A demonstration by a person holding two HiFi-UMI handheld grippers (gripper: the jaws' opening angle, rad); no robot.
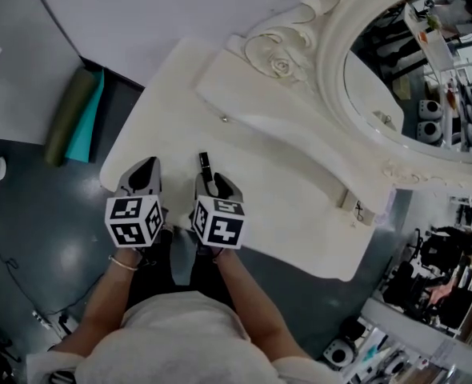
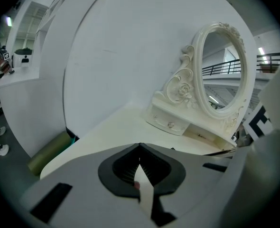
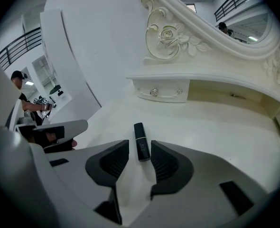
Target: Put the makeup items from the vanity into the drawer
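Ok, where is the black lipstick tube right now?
In the right gripper view, the black lipstick tube lies flat on the vanity top, between the open jaws of the right gripper; the small drawer sits beyond it.

In the head view the right gripper (image 1: 218,184) covers the near end of the black makeup tube (image 1: 204,163), and the mirror (image 1: 428,70) runs off the right edge. A dark speck (image 3: 232,95) in the recess under the shelf (image 3: 211,77) is too small to tell.
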